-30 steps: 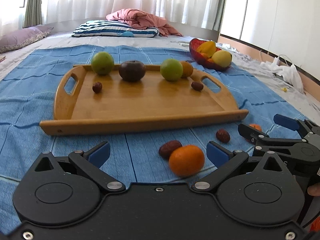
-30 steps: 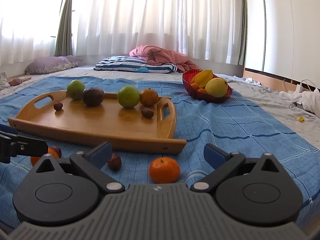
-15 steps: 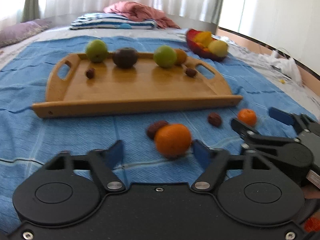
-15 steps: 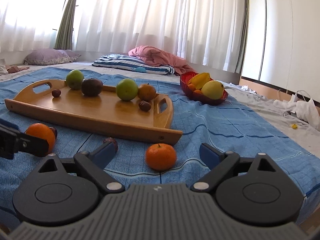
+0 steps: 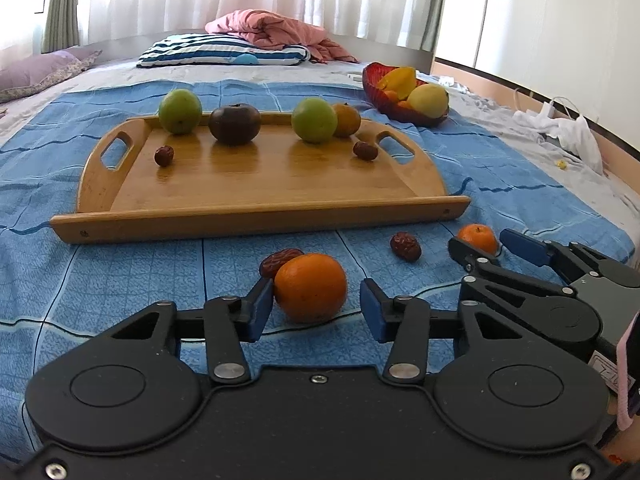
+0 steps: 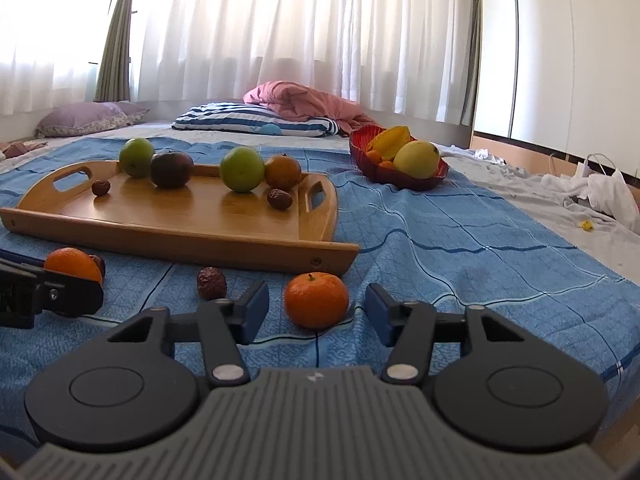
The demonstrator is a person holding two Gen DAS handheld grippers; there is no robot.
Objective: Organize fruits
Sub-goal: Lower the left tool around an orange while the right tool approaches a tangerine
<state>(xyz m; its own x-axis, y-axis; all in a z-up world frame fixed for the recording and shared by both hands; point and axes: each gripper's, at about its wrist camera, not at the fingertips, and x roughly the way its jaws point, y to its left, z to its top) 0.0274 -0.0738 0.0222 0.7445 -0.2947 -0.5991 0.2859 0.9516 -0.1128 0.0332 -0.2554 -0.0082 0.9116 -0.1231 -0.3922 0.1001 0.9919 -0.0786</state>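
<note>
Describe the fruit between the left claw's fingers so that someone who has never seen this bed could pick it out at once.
Start at the wooden tray on the blue blanket and come toward the camera, off its near edge. The large orange lies there between the closing fingers of the left claw, with a gap on its right. It is bigger than the small orange at the right claw, and a wrinkled brown date lies against it.

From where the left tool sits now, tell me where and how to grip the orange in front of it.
Grip the orange across its widest middle, coming in low from the near side along the blanket. It is round and sits free on the cloth, already between the closing pads of the left tool, which do not press it yet. A date lies against its far left, so keep that pad short of it.
</note>
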